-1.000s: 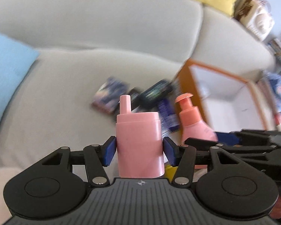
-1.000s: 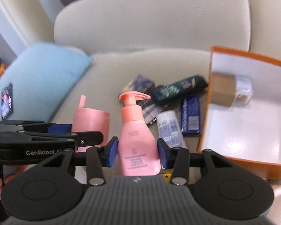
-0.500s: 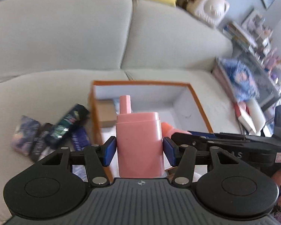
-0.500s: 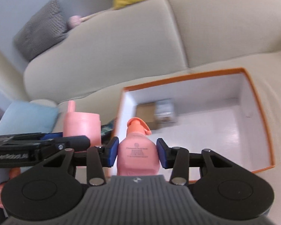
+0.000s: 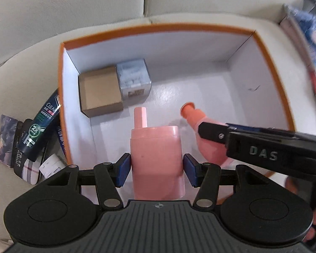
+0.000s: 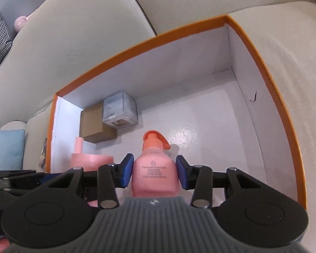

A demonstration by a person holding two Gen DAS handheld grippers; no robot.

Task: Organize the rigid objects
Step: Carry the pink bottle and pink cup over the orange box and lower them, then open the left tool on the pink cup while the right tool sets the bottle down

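The pink bottle [image 5: 157, 160], a cylinder with a narrow spout, sits upright at the lower centre of the left view, clamped between the blue pads of the left gripper [image 5: 157, 169]. Just to its right in that frame the pump bottle [image 6: 154, 171] leans with its orange nozzle toward the frame's upper left; in the right view it is centred and squeezed by the right gripper [image 6: 154, 174]. Both bottles hang over the floor of the box [image 5: 200, 28], a white carton with an orange rim that fills the middle of each frame.

In the box's upper left corner lie a brown carton [image 5: 100, 93] and, touching its right side, a grey cube [image 5: 134, 82]. Outside the box, at the left edge of the left view, a dark tube [image 5: 41, 128] and other packets [image 5: 5, 140] lie on the sofa [image 5: 73, 4].

The step in hand looks like placing: both bottles are carried in but not set down, and whether either touches the floor cannot be told. The next move calls for lowering each onto bare floor, clear of the two cartons and of each other, then opening both grippers and lifting out.
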